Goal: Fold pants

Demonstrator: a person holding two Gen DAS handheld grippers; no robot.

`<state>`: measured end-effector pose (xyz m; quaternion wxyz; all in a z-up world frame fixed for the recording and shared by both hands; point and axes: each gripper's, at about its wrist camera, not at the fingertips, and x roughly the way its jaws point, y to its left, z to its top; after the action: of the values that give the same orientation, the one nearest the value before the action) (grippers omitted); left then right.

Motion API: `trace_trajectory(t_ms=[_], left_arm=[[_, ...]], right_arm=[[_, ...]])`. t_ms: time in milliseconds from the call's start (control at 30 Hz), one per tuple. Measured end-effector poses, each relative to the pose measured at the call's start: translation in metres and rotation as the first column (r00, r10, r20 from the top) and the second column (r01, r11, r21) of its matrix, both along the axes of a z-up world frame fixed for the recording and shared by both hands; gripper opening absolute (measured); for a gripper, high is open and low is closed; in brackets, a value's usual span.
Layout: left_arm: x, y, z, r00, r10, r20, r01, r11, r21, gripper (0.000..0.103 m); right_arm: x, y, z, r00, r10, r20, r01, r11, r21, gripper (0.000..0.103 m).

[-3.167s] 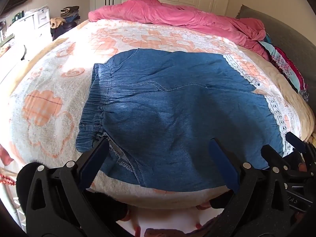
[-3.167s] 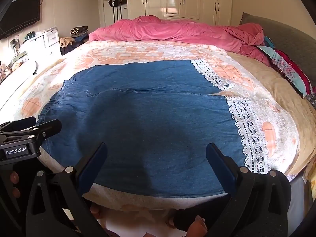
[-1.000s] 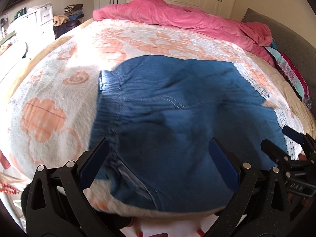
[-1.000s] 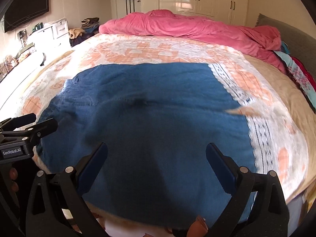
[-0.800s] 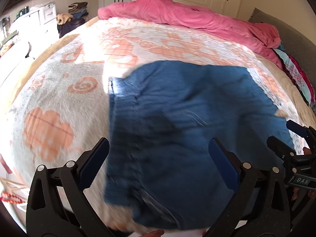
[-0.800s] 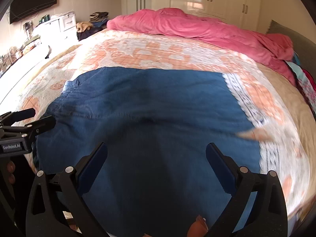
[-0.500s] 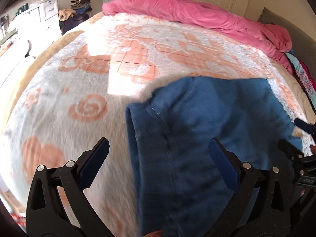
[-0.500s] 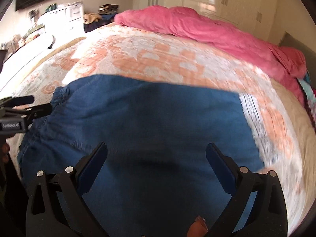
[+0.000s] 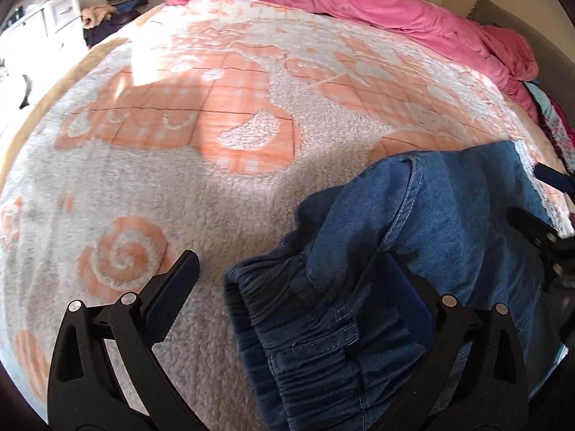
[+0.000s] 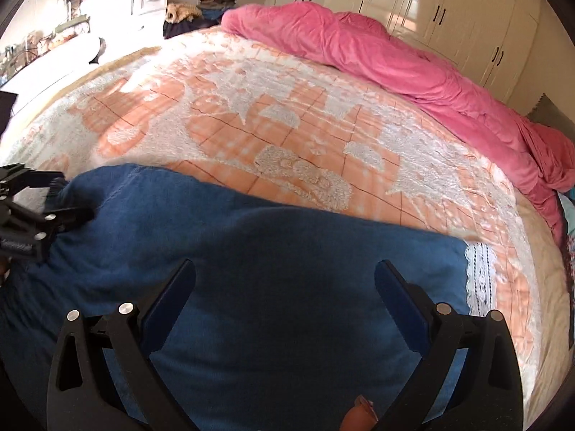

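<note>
Blue denim pants (image 9: pixel 424 251) with an elastic waistband (image 9: pixel 287 327) and white lace hems (image 10: pixel 479 276) lie on a fleecy white and orange blanket (image 9: pixel 179 186). My left gripper (image 9: pixel 287 298) is open and hovers just above the waistband end; the waistband lies between its fingers. My right gripper (image 10: pixel 284 294) is open over the middle of the pants (image 10: pixel 269 269). Each gripper shows at the edge of the other's view: the left gripper (image 10: pixel 32 208) near the waist, the right gripper (image 9: pixel 539 222) near the lace hem.
A pink duvet (image 10: pixel 377 54) is bunched along the far side of the bed. White wardrobes (image 10: pixel 449 10) stand behind it. A white dresser (image 10: pixel 143 0) and piled clothes (image 10: pixel 212 3) are at the far left. Patterned fabric (image 9: pixel 557 133) lies at the right edge.
Both grippers have moved forward and to the left over the bed. The pants now sit lower and to the right in the left wrist view, with the waistband bunched and close.
</note>
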<state>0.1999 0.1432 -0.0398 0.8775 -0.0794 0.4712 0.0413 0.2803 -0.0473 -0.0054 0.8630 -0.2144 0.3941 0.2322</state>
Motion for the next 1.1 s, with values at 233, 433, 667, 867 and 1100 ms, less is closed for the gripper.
trace_trajectory(t_ms=[233, 433, 667, 867, 1100], left_arm=[[0.002, -0.006, 0.003, 0.996, -0.065, 0.064, 0.065, 0.998, 0.002, 0.051], [-0.008, -0.012, 0.018, 0.986, -0.093, 0.138, 0.088, 0.995, 0.045, 0.027], [-0.033, -0.025, 0.04, 0.964, -0.134, 0.232, 0.118, 0.99, 0.081, 0.025], [-0.05, -0.031, 0.056, 0.943, -0.153, 0.296, 0.125, 0.986, 0.113, 0.025], [-0.05, -0.032, 0.055, 0.941, -0.161, 0.298, 0.125, 0.983, 0.135, 0.025]], right_arm=[[0.019, 0.014, -0.01, 0.999, 0.039, 0.009, -0.039, 0.997, -0.062, 0.099], [0.026, 0.026, -0.01, 0.993, 0.122, 0.01, -0.121, 0.989, -0.082, 0.099], [0.025, 0.042, -0.002, 0.973, 0.231, -0.001, -0.23, 0.97, -0.083, 0.099], [0.013, 0.062, -0.001, 0.938, 0.345, 0.035, -0.336, 0.928, -0.16, 0.098], [0.002, 0.079, -0.011, 0.902, 0.431, 0.028, -0.416, 0.885, -0.209, 0.045]])
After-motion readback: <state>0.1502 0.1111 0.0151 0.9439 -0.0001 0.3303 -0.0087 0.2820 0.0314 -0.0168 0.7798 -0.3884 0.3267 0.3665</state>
